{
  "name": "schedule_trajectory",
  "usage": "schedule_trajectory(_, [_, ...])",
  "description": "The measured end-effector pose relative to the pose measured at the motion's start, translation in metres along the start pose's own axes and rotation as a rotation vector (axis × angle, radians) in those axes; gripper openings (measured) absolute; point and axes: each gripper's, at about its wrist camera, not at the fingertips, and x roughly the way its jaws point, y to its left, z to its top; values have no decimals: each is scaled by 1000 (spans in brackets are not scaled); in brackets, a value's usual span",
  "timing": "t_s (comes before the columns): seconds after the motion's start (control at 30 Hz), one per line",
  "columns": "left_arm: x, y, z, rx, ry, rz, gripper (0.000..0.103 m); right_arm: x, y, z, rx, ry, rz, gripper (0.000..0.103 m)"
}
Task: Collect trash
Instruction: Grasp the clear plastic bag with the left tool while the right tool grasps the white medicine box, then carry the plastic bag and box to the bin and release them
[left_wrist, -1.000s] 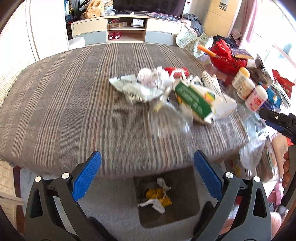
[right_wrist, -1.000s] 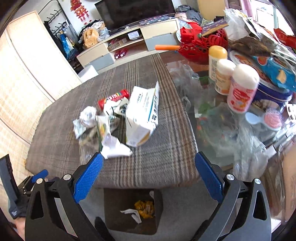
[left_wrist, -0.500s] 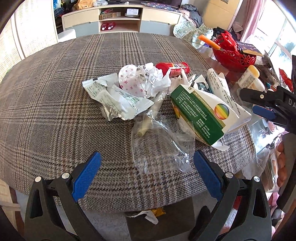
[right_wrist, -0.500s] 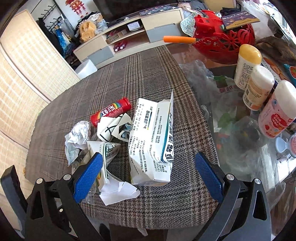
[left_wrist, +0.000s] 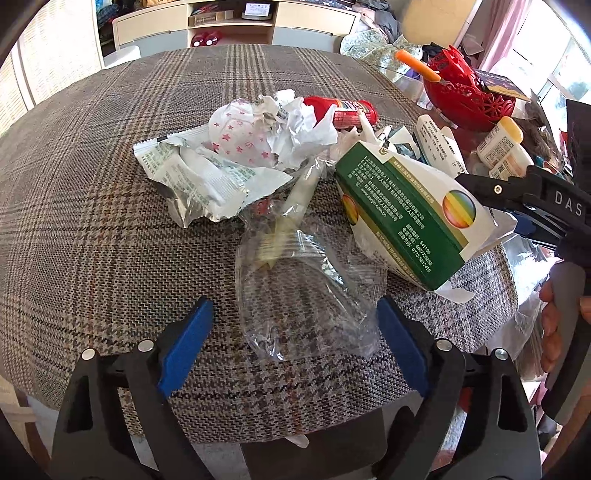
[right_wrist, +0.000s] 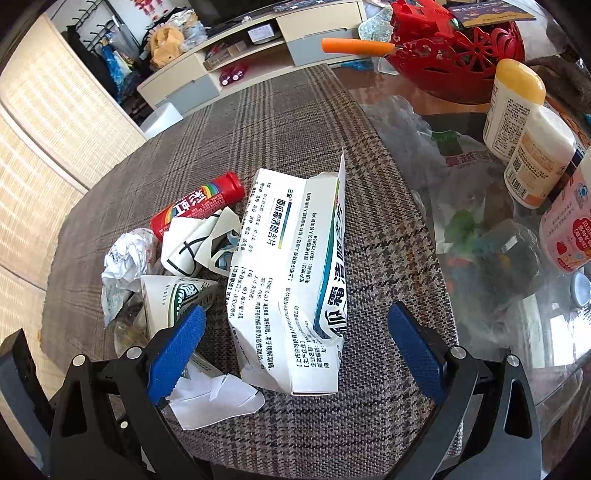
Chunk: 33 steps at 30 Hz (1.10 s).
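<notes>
In the left wrist view, a heap of trash is seen on a plaid tablecloth (left_wrist: 92, 192). A crumpled clear plastic bag (left_wrist: 306, 295) lies nearest the camera, between the blue pads of the left gripper (left_wrist: 293, 341). The jaws are closing, but the pads are not yet pressed on the plastic; the right pad is just beside the bag's edge, the left pad stands apart from it. The bag's long axis runs from the gripper away toward the heap. A green and white carton (left_wrist: 402, 214) is laid to the right of the bag, its long axis slanting from upper left to lower right, its near corner close to the table edge. Behind the bag a foil wrapper (left_wrist: 199, 181), crumpled paper (left_wrist: 295, 125) and a red tube (left_wrist: 343, 110) are piled; the tube lies crosswise. The right gripper's black body is seen at the right edge, held by a hand (left_wrist: 554, 317).

In the right wrist view, the same carton (right_wrist: 291, 280) is seen from its white printed side, lying between the pads of the right gripper (right_wrist: 295, 349), its long axis pointing away from the camera, its torn open end farthest off. The jaws are held wide apart and neither pad touches the carton. The red tube (right_wrist: 199, 206) lies up and left of the carton, slanted. White paper scraps (right_wrist: 214, 402) lie under the left pad. Bottles (right_wrist: 532, 147) stand on a glass surface to the right.
</notes>
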Motion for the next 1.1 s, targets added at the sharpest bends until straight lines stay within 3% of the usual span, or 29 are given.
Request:
schedule_trajectory(0.13, [1, -4, 2, 18, -4, -16, 71, 7, -5, -1, 7, 16, 7, 97])
schedule_trajectory(0.27, [2, -8, 4, 35, -6, -19, 67, 16, -6, -4, 2, 43, 14, 82])
schedule_trajectory(0.3, [1, -7, 3, 37, -9, -26, 66, 14, -4, -5, -11, 29, 13, 70])
schedule_trajectory(0.33, [1, -8, 3, 37, -11, -30, 64, 14, -3, -6, -16, 32, 37, 68])
schedule_trajectory(0.5, [-10, -2, -3, 38, -29, -29, 50, 1, 4, -8, -46, -2, 19, 68])
schedule_trajectory(0.6, [-20, -1, -7, 33, -32, -32, 31, -13, 5, -9, -40, -35, 20, 68])
schedule_trajectory(1.1, [-89, 1, -35, 33, -111, -10, 21, -91, 16, -28, -71, -132, 25, 68])
